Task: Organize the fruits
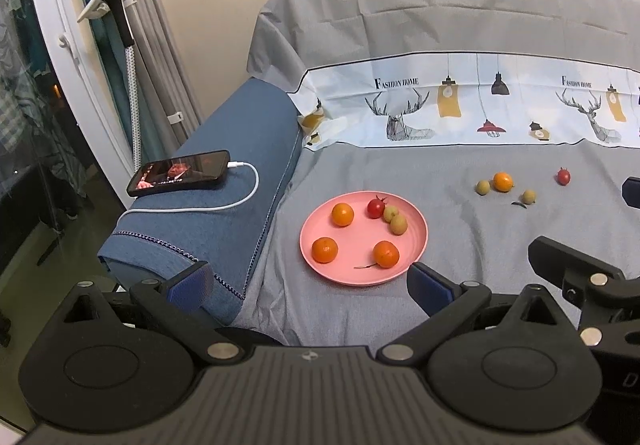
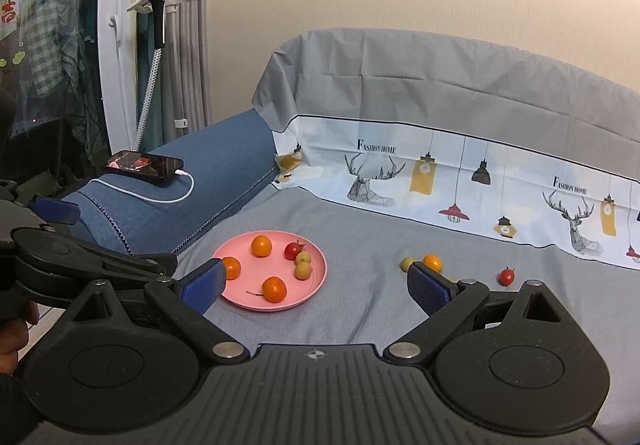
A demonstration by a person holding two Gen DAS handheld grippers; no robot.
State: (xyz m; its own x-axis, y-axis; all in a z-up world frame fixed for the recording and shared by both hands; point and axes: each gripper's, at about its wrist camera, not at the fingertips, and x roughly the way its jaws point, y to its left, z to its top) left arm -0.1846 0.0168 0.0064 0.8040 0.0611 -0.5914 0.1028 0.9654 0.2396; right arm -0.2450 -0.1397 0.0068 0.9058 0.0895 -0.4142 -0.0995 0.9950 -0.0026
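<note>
Both empty, wide-open, the right gripper [image 2: 314, 285] sits nearer than the left gripper [image 1: 308, 287] to the loose orange [image 2: 432, 263] lying ahead-right on the sofa, apart from the pink plate [image 2: 316, 277].

Ahead of the left gripper [image 1: 310, 289], between its fingers, sits the plate [image 1: 360, 273] with six fruits in it. Beyond its right finger, four loose fruits [image 1: 503, 181] lie apart on the sheet [image 1: 460, 245]. Past the left finger, a phone [image 1: 179, 173] rests on the armrest [image 1: 224, 173], cable [image 1: 240, 197] plugged in
</note>
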